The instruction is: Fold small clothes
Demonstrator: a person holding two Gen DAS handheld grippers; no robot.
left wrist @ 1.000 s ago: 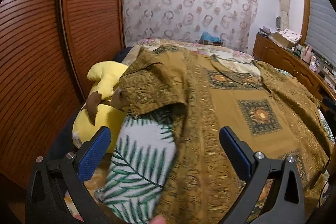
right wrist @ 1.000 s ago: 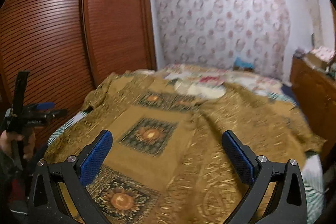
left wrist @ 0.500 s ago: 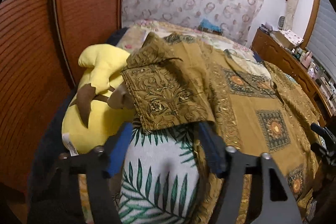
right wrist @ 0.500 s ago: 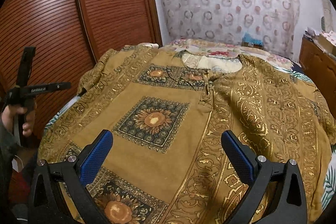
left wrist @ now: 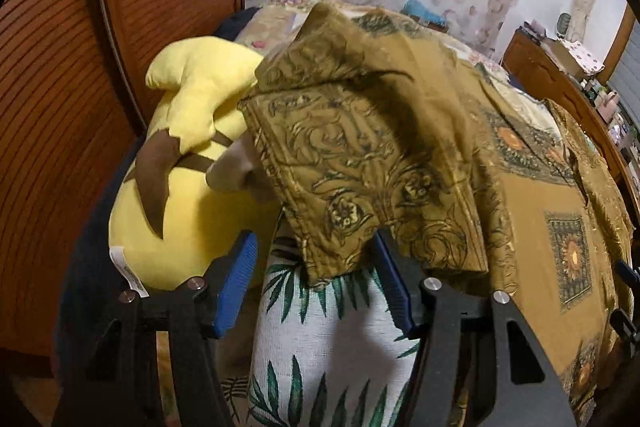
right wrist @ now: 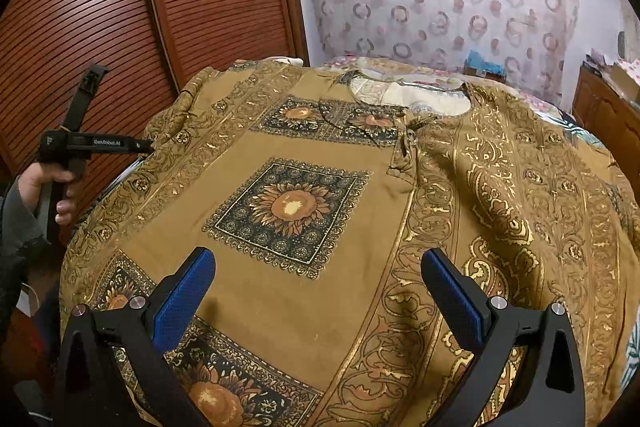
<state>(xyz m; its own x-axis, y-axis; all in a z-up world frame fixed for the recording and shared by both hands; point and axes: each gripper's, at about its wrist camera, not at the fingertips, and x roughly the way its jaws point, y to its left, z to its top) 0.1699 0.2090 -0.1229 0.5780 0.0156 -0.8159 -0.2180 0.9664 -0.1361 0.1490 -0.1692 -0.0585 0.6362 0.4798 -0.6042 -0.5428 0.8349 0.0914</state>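
**Left gripper lines up on the sleeve hem**

The ochre printed shirt (right wrist: 320, 227) lies spread face-up across the bed, neckline toward the curtained wall, probably flattened so each side can be folded inward. Its sleeve (left wrist: 352, 163) hangs off the bed's edge over a leaf-print cushion (left wrist: 332, 339) and against a yellow plush toy (left wrist: 188, 195), which is likely why the left gripper (left wrist: 316, 283) points steeply down at it. The jaws stand about half open, straddling the hem; the cloth's lower corner sits between the blue pads (left wrist: 236, 279), yet neither pad visibly presses it, so nothing is gripped.

The right gripper (right wrist: 316, 303) hovers over the shirt's lower front with its jaws wide and empty, seemingly waiting to take the hem.

Only the left wrist view shows the sleeve, cushion and toy. Only the right wrist view shows the whole shirt laid flat, and the person's hand (right wrist: 48, 183) holding the left tool at the bed's side.
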